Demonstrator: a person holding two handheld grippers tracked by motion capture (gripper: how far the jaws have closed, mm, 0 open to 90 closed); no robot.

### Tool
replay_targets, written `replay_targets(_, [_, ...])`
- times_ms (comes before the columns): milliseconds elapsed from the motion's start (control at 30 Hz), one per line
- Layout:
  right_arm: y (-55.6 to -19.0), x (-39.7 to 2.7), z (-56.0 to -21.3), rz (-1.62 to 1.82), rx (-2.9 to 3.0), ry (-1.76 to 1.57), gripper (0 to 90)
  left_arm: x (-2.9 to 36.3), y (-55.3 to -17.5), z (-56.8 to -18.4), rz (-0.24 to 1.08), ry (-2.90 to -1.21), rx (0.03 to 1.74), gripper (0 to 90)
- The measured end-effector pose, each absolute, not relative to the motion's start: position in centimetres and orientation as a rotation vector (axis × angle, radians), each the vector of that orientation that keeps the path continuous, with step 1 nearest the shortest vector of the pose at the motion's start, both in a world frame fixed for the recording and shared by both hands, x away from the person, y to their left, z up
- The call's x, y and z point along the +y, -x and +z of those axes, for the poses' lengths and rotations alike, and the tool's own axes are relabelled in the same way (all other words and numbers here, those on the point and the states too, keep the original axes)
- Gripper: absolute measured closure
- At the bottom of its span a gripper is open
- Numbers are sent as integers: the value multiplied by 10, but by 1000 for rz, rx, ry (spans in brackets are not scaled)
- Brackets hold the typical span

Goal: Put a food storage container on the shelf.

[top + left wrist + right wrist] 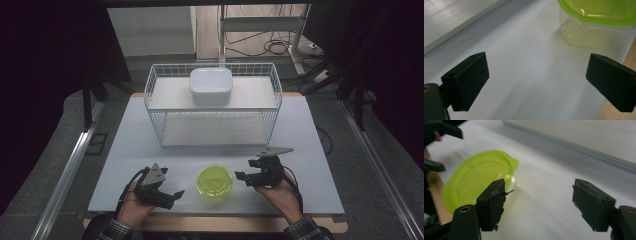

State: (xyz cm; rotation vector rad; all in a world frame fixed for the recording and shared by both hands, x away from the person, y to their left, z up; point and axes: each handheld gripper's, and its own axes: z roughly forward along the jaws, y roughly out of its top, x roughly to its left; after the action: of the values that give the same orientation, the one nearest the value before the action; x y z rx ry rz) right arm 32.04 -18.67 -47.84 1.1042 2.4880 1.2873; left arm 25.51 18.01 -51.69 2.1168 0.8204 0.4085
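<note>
Green-lidded clear container (215,181) upright near front table edge (215,209), between left gripper (175,196) and right gripper (239,175), touched by neither; both sets of jaws wide apart, empty. Risk noted: one-sided contact likely to skid light tub toward edge. Lid up, outline roundish, no clear long axis

White lidded box (211,85) atop the wire basket (155,90) (upper shelf), white table (310,150) beneath.
</note>
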Motion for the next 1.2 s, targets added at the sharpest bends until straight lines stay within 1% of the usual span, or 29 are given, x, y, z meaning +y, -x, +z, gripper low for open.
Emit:
replay_targets(200, [-322, -174, -477, 1407, 2538, -1124, 413, 180, -255, -517, 409, -2118, 818, 44])
replay_targets(300, [-325, -167, -481, 1429, 2588, -1153, 485, 180, -255, -517, 410, -2118, 817, 44])
replay_targets(400, [-328, -165, -486, 1439, 2625, -1196, 532, 180, -255, -517, 409, -2122, 815, 44])
replay_targets(633, [-340, -164, -496, 1502, 2674, -1337, 673, 178, -255, -518, 408, -2129, 811, 44])
replay_targets(933, [-351, -165, -507, 1612, 2719, -1534, 801, 178, -255, -518, 408, -2130, 810, 44])
replay_targets(1200, [-349, -161, -502, 1602, 2725, -1544, 819, 179, -255, -517, 412, -2127, 811, 44])
